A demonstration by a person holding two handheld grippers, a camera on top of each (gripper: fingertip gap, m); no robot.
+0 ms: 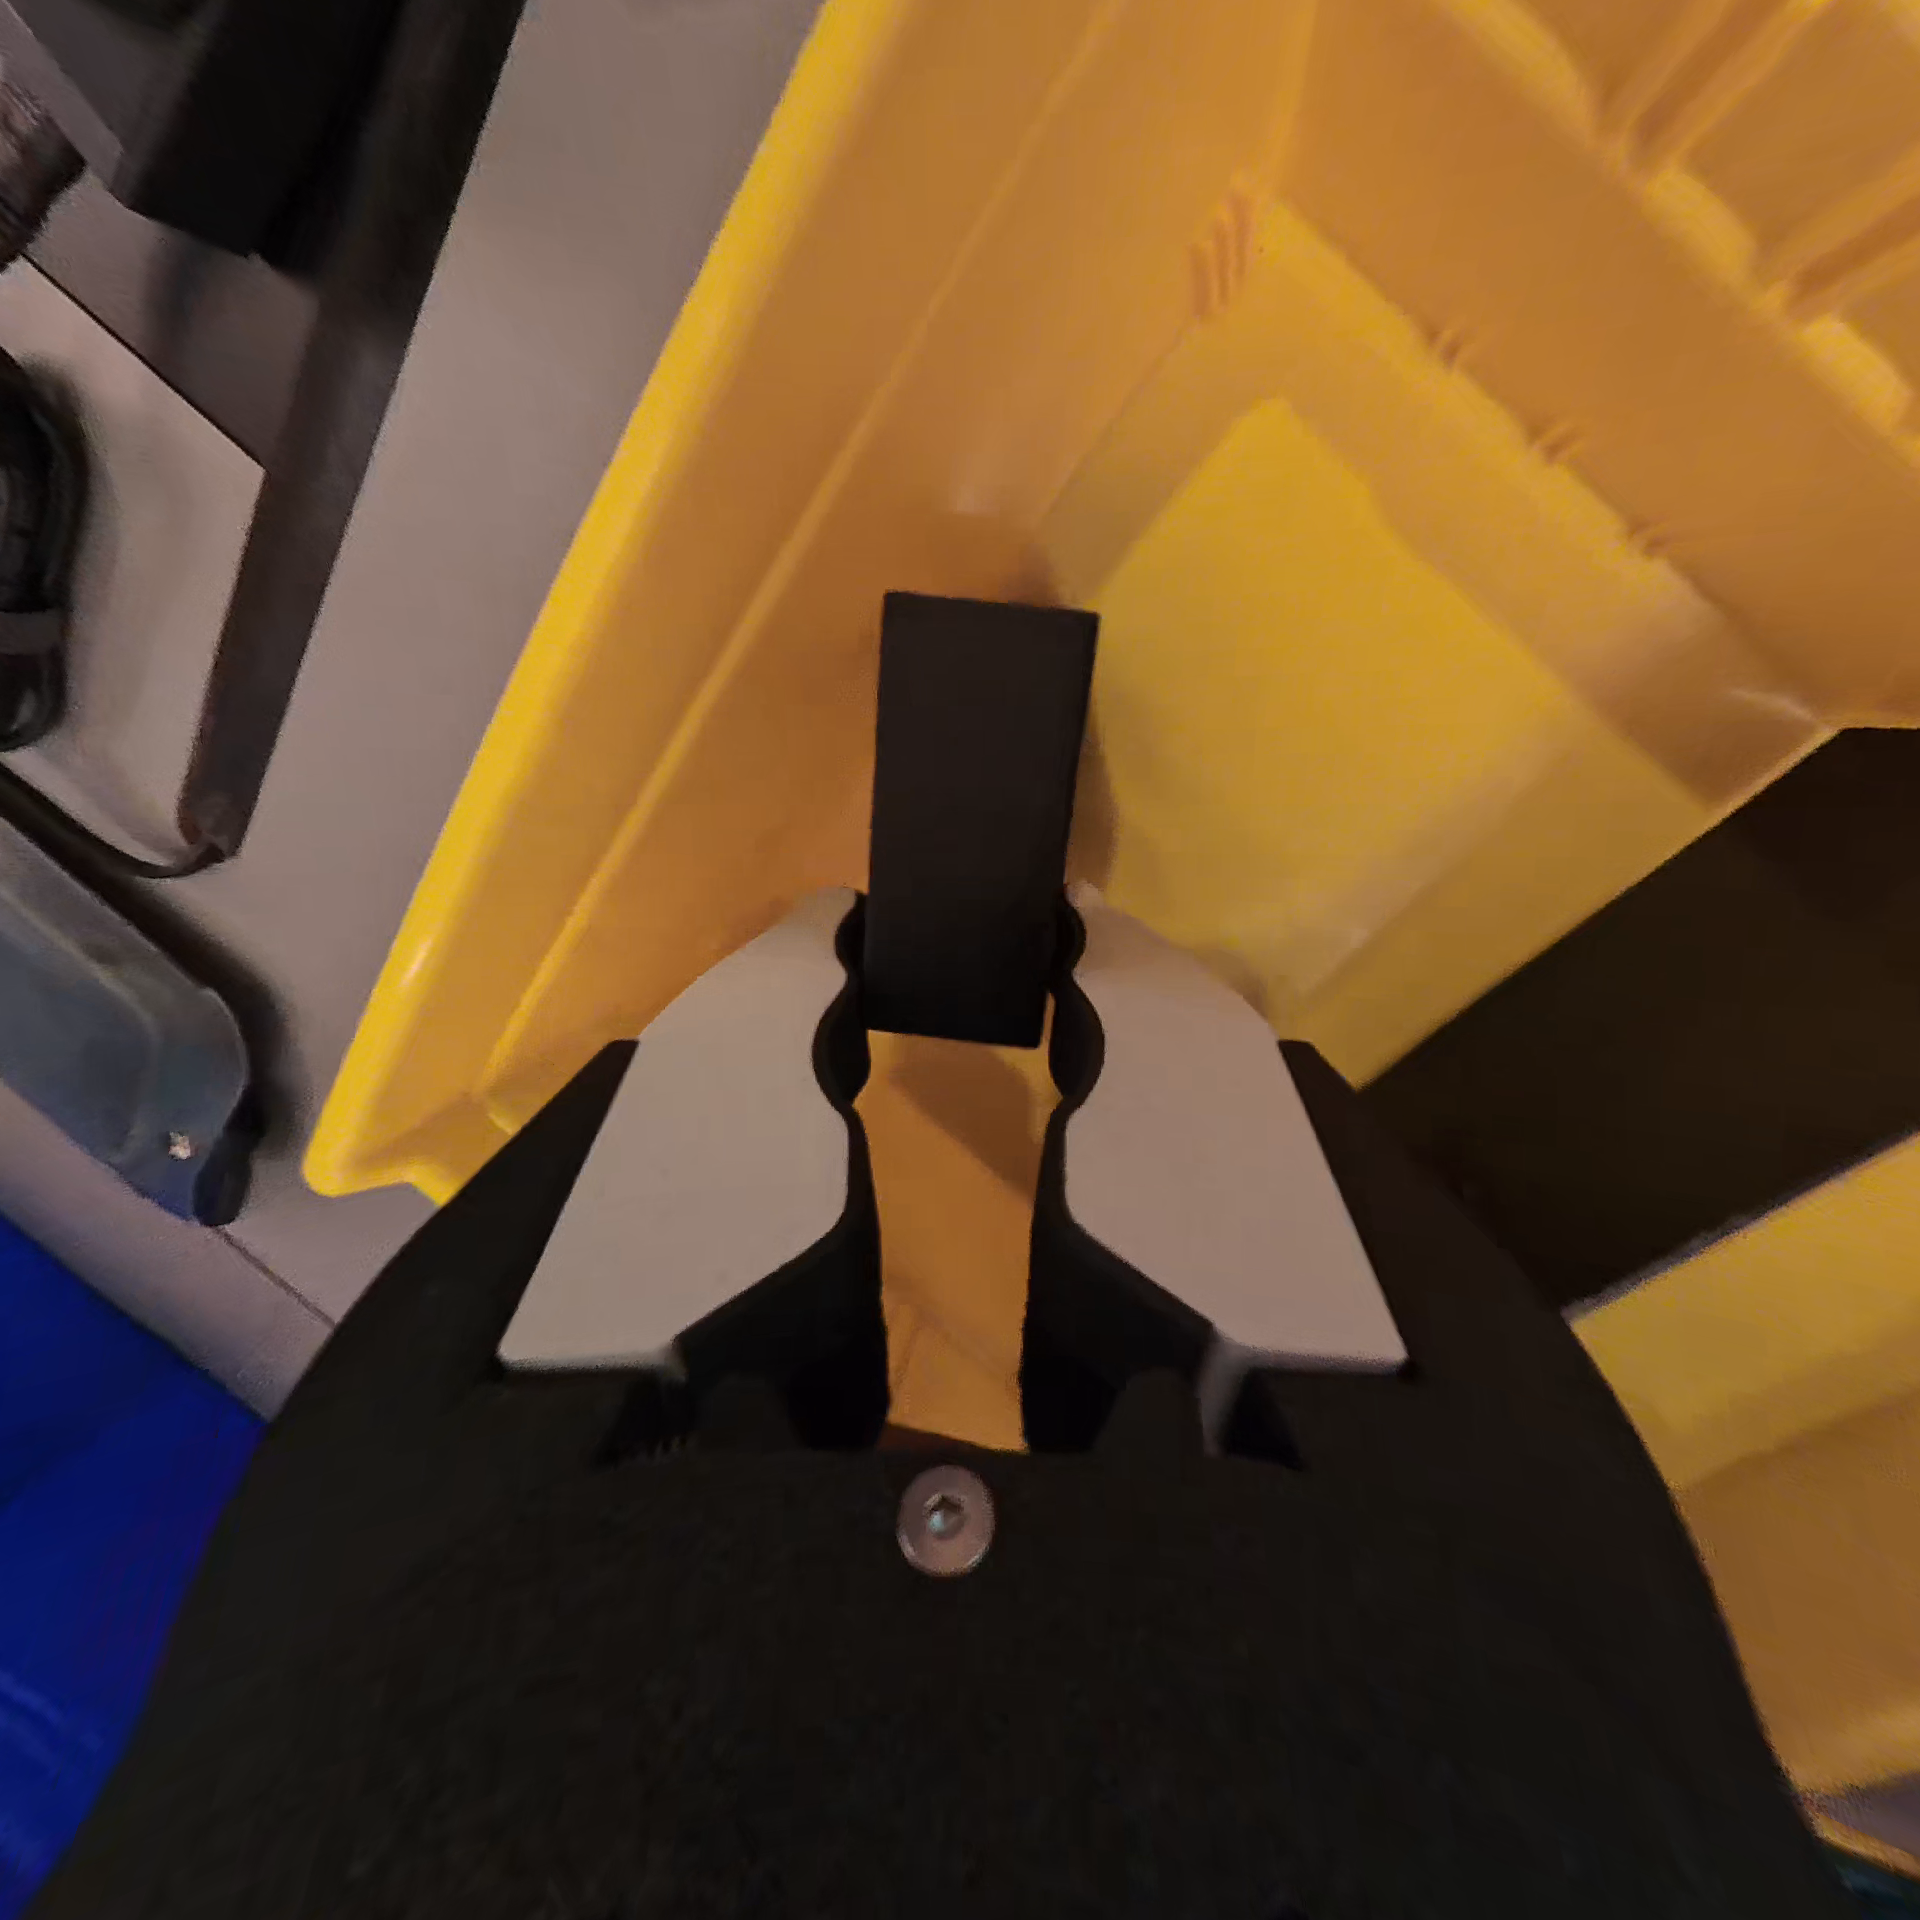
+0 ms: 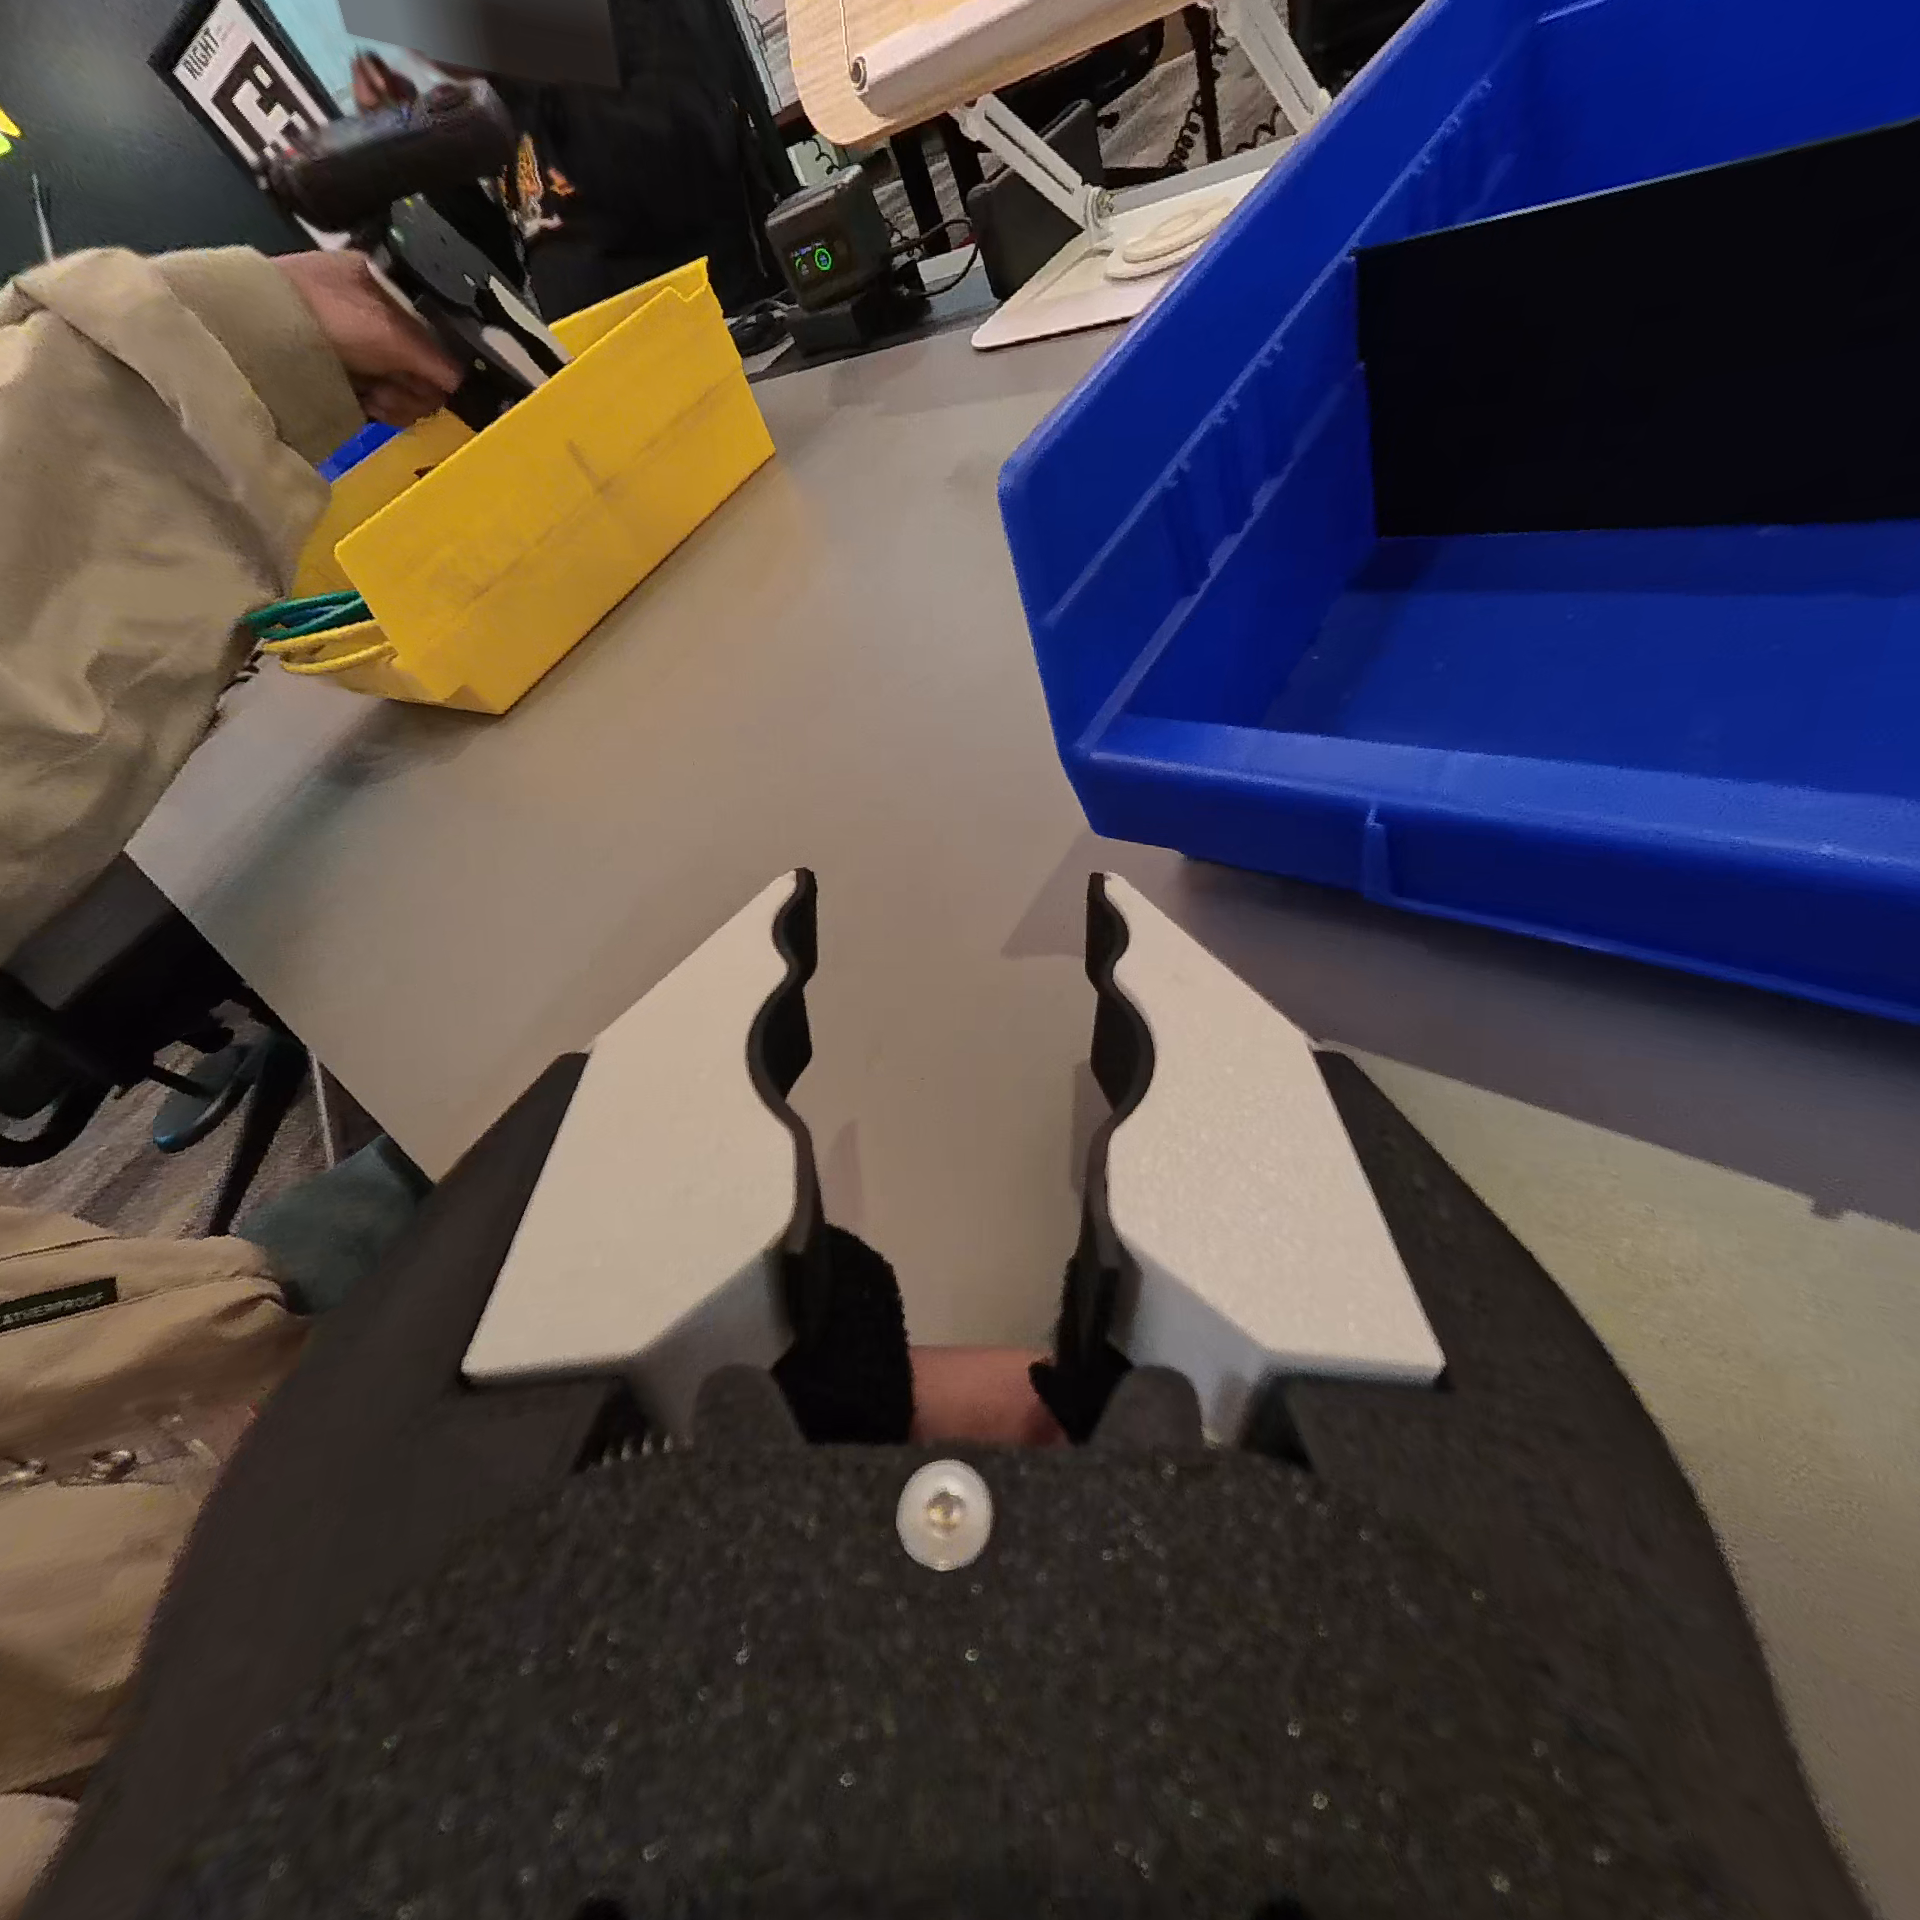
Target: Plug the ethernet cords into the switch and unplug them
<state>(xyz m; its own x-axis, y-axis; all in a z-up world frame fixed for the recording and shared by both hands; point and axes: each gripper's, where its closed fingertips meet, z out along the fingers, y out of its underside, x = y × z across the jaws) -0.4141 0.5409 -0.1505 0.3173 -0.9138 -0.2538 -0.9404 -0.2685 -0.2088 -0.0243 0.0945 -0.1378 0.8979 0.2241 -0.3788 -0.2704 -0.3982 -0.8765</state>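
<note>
Cords (image 2: 312,629), green and yellow, too bunched to count, hung from one yellow bin (image 2: 561,520) where the left gripper (image 1: 961,914) clamped a plain black block (image 1: 977,810), while the right gripper (image 2: 951,904) gaped wide and empty beside one blue bin (image 2: 1195,582)

Camera placement, both wrist views

My left wrist camera looks forward along the left gripper (image 1: 961,935), held very close over the yellow bin (image 1: 1299,675), facing down into its interior. My right wrist camera sits behind the right gripper (image 2: 951,904), low above the grey table (image 2: 831,675), facing across it with the blue bin (image 2: 1455,727) near on the right. The shared part is the yellow bin (image 2: 561,520), seen farther off at left with the left gripper (image 2: 499,343) in it
</note>
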